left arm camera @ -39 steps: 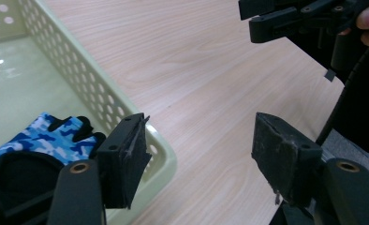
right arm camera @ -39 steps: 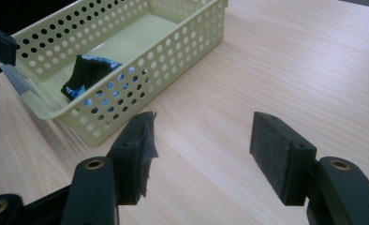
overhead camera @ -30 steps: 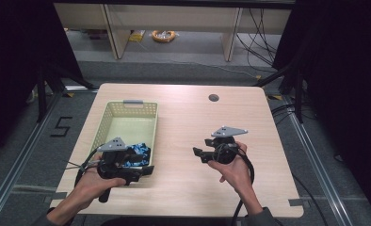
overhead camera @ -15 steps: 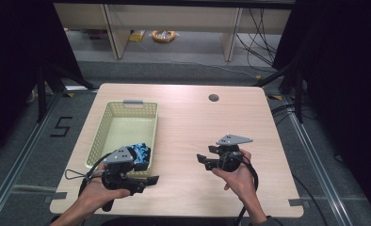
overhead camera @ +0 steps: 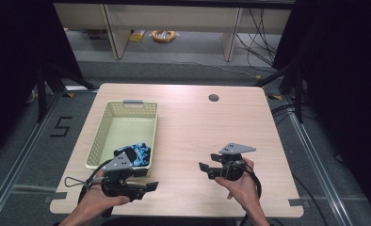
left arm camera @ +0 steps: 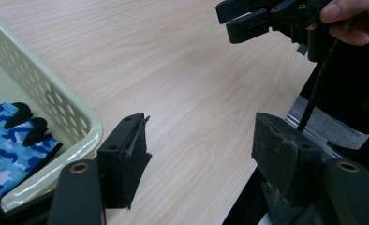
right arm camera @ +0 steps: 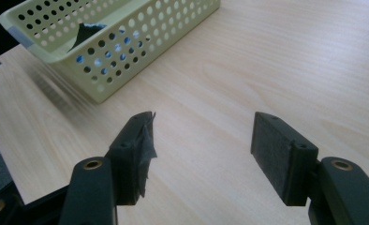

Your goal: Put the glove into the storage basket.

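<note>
left claw: wide open, nothing in it, hovering at the table's near edge just off the basket's corner | right claw: wide open too, empty, over bare wood | blue camo glove: sitting in the near end of the pale green basket

Left gripper held low in the left hand, jaws apart, empty. Right gripper in the right hand, jaws apart, empty.
</note>
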The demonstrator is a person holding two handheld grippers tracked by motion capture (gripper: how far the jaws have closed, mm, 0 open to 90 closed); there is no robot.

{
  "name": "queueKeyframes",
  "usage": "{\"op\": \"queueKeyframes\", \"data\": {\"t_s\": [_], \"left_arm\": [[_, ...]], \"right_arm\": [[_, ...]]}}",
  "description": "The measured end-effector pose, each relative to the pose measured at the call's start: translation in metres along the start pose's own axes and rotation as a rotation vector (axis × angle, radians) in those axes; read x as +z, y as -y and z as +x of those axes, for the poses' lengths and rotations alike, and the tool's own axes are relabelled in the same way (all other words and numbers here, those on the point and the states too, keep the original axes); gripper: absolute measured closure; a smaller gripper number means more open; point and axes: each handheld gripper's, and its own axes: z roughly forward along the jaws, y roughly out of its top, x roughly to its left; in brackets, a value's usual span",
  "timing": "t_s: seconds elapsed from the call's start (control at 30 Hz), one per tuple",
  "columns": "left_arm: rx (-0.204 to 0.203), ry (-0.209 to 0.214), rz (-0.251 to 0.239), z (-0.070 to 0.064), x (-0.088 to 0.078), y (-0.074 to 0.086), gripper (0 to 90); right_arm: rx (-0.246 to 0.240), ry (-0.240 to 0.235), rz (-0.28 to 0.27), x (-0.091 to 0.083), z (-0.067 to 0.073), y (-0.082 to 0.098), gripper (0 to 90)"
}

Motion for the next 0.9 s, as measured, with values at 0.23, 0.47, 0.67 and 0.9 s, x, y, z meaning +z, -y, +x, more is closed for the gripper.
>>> {"op": "queueKeyframes", "data": {"t_s": [0.23,0.47,0.67,0.9], "left_arm": [[0.011,-0.005,0.020,-0.001,0.009,0.012,32.3],[0.017,-0.009,0.011,-0.004,0.014,0.021,28.9],[0.044,-0.019,0.002,-0.006,0.018,0.030,28.4],[0.025,-0.031,0.019,-0.004,0.021,0.040,25.7]], "right_arm": [[0.014,-0.008,0.014,-0.001,0.001,0.014,38.4],[0.015,-0.023,-0.004,-0.004,0.002,0.024,33.0],[0.014,-0.029,-0.018,-0.006,0.006,0.032,31.7],[0.005,-0.035,-0.012,-0.007,0.010,0.042,31.2]]}}
